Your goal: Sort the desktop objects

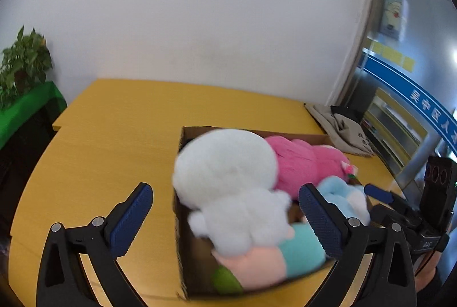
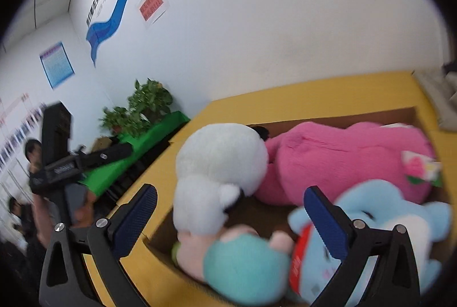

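Observation:
A cardboard box (image 1: 182, 249) on the yellow table (image 1: 114, 135) holds several plush toys: a big white one (image 1: 228, 181) with a pink and teal body (image 1: 285, 252), a pink one (image 1: 302, 164) and a light blue one (image 1: 342, 192). My left gripper (image 1: 225, 221) is open and empty, its jaws wide, above the box's near left part. My right gripper (image 2: 234, 221) is open and empty above the box (image 2: 160, 229), over the white toy (image 2: 217, 164), pink toy (image 2: 342, 158) and blue toy (image 2: 400, 221). The right gripper also shows in the left wrist view (image 1: 380, 192).
A grey folded cloth (image 1: 340, 127) lies at the table's far right corner. A potted plant (image 1: 22, 61) stands on a green-covered stand (image 1: 25, 107) left of the table. A white wall runs behind. People stand at the far left (image 2: 31, 152).

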The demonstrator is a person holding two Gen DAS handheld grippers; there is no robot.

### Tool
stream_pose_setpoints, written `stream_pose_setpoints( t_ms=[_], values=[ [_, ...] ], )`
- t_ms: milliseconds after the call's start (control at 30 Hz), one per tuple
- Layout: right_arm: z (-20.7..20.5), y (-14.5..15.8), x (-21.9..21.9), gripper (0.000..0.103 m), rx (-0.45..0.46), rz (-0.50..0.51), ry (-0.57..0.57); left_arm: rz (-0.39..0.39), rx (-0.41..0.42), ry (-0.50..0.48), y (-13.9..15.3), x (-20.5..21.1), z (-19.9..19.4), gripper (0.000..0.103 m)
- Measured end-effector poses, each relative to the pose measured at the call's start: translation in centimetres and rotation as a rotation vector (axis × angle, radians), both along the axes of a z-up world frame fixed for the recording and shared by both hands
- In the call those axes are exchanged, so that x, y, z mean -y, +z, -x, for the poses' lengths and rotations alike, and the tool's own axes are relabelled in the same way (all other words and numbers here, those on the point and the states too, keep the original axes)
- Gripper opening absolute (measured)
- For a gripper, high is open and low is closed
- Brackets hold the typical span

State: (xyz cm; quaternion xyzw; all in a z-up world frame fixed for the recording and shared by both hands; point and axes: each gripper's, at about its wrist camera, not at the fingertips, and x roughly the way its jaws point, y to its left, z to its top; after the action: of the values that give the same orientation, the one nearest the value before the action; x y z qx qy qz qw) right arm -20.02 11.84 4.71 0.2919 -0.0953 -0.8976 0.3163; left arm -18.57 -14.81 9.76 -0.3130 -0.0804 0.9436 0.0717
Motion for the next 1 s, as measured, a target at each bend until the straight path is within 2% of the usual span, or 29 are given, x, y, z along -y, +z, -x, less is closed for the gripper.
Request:
stream_pose_setpoints(
  t_ms=[233,400,667,1000],
  values=[
    [-7.9,1.4,-0.7,0.102,-0.09,-0.135,-0.163,0.101,-0.002,-0.012,-3.4,-7.6,-8.3,0.103],
    [-11.1,0.8,-3.7,0.102,-0.09,-0.222,-0.256,0.118,0.033,0.028,-5.6,-9.9,-11.2,0.103],
    [-13.4,0.2,-6.0,0.102,-0.055,-0.289,-0.347,0.116,0.06,0.052,-5.6,-10.0,-12.6,0.103],
    [-13.7,-0.2,-6.7,0.102,-0.057,-0.316,-0.371,0.136,0.052,0.048,-5.4,-10.6,-12.6,0.103]
  ],
)
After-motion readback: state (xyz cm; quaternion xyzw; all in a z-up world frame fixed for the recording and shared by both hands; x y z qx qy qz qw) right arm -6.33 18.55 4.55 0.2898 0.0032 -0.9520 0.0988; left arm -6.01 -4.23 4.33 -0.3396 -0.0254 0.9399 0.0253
